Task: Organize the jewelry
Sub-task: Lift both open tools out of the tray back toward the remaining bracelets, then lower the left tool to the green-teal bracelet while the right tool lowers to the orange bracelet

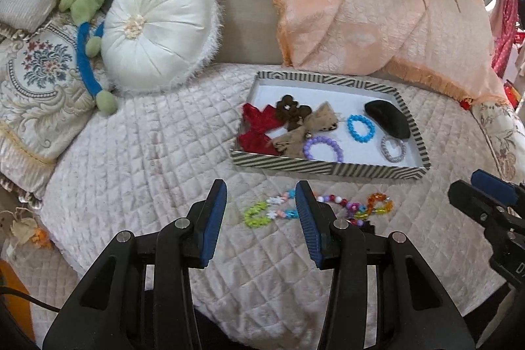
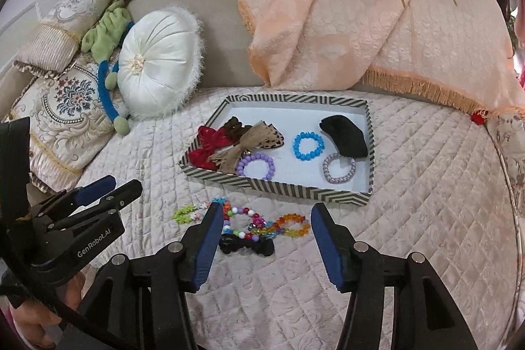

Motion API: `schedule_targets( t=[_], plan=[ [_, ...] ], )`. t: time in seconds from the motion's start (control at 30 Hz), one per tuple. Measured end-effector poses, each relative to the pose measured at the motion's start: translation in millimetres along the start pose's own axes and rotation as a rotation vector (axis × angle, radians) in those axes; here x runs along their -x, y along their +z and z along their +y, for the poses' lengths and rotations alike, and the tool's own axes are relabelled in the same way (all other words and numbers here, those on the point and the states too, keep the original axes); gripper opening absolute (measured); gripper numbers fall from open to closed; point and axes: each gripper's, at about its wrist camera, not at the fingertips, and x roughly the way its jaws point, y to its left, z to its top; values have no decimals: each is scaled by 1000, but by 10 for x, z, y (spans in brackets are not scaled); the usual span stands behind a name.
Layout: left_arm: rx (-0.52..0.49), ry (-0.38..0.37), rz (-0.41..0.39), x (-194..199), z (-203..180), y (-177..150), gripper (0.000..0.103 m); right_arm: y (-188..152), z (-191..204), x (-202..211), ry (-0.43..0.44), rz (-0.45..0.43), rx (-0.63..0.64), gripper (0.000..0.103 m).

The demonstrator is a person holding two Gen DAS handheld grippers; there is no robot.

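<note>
- Both tools hang empty above a quilted bed: the left tool (image 1: pixel 261 200) has its blue pads parted with nothing between them, and the right tool (image 2: pixel 262 222) stands apart too, holding nothing.
- Just beyond them lies the striped tray (image 2: pixel 279 186), a shallow box with a white floor.
- Inside it I see a red bow (image 2: pixel 205 143), a tan bow (image 2: pixel 252 140), a purple bead bracelet (image 2: pixel 256 166), a blue bead bracelet (image 2: pixel 308 145), a grey coil hair tie (image 2: pixel 338 168) and a black pouch (image 2: pixel 346 133).
- Loose pieces lie on the quilt between the tray and my tools: a green flower bracelet (image 1: pixel 257 215), a multicoloured bead string (image 2: pixel 242 218), an orange bead bracelet (image 2: pixel 292 225) and a black bow clip (image 2: pixel 246 246). They touch or overlap one another.
- I judge the sorting is partly done; these loose pieces are what is left.
- To do the next pick well, I would take an outer piece, such as the orange bracelet for the right tool, so its neighbours do not drag along.
- I would come down with one pad inside the loop and one outside, close gently on the beads, lift clear of the tray wall, and set it on bare white floor.
</note>
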Motion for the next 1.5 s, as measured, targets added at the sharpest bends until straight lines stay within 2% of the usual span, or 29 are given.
schedule_targets(
  t=[0.23, 0.43, 0.6, 0.67, 0.9, 1.0, 1.13, 1.3, 1.5],
  plan=[
    [2, 74, -9, 123, 175, 1, 43, 74, -94, -68, 49, -8, -24, 54],
    [75, 127, -22, 431, 479, 51, 43, 35, -166, -141, 86, 15, 31, 54],
    [134, 116, -22, 636, 598, 50, 44, -27, -233, -269, 101, 46, 65, 54],
    [137, 85, -12, 640, 583, 34, 46, -64, -264, -345, 108, 70, 61, 54],
    [121, 8, 78, 177, 458, 44, 46, -103, -386, -504, 73, 112, 49, 54],
    [117, -20, 121, -66, 431, 47, 46, -94, -473, -663, 65, 158, 49, 54],
    [122, -40, 158, -344, 434, 53, 46, -149, -561, -923, 5, 213, 75, 54],
    [114, -35, 206, -655, 414, 32, 46, -186, -631, -1122, 9, 245, 56, 54],
    [104, -9, 215, -800, 418, 35, 46, -149, -625, -1208, 30, 248, 43, 54]
  ],
)
